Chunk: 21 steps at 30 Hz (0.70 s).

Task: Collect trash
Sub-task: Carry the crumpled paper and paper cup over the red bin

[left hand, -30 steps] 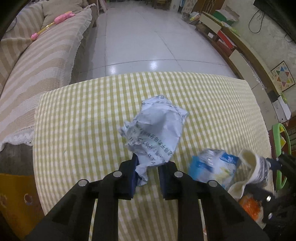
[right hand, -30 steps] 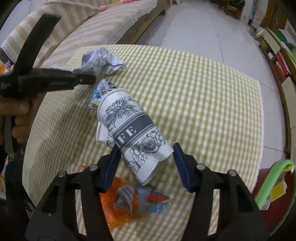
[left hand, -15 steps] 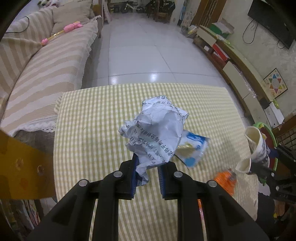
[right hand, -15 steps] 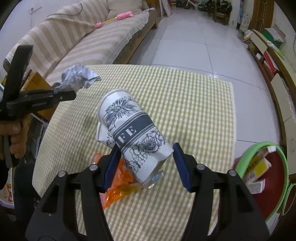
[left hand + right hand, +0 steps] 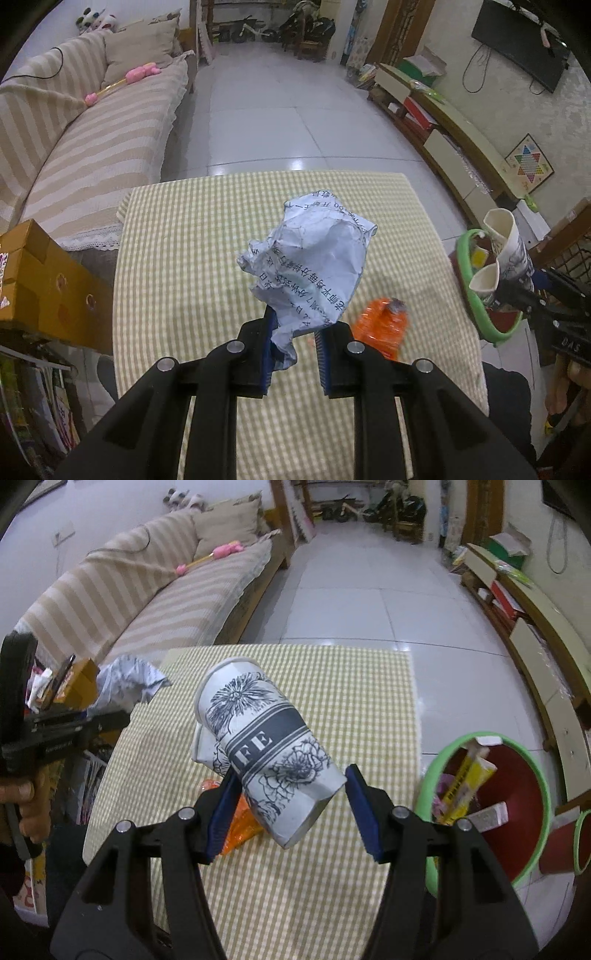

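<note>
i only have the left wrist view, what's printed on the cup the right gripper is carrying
Observer: The paper cup has dark flower drawings and a grey band with the letters FE; the right gripper is closed on its lower half.
Operator: whats in the bin, i only see a bit of its rim
Observer: The green-rimmed bin has a red inside and already holds a yellow box and other scraps.
Operator: is my paper showing on that side
Observer: Yes, the crumpled paper sticks out past the left gripper's tips at the left edge of the right wrist view.
</note>
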Available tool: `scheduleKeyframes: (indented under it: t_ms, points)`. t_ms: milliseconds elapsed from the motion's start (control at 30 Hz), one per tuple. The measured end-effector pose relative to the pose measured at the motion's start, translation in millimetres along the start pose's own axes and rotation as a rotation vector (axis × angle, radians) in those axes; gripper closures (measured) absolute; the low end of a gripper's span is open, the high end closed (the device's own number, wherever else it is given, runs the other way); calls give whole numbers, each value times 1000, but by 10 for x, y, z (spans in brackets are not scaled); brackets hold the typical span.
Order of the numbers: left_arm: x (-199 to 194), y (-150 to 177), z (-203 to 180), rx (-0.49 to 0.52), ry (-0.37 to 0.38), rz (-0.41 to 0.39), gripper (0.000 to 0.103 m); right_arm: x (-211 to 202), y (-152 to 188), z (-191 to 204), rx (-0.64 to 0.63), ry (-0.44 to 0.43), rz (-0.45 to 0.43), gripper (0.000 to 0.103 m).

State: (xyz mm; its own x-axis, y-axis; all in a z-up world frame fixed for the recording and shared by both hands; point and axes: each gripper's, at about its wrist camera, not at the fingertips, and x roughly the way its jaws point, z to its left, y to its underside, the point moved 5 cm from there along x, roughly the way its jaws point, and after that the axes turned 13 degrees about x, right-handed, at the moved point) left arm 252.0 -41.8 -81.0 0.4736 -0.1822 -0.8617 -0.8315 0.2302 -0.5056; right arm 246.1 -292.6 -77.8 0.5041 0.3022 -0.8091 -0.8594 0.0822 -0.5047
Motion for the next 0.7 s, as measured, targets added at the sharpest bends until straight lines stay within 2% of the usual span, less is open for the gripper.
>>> scheduleKeyframes:
  t_ms: [267, 700]
  points:
    - [-127, -50, -386, 38, 22, -20, 86, -266, 13, -276, 61, 16, -51, 47]
    - [-67, -278, -1124, 137, 88, -26, 86, -523, 20, -872, 165, 60, -103, 47]
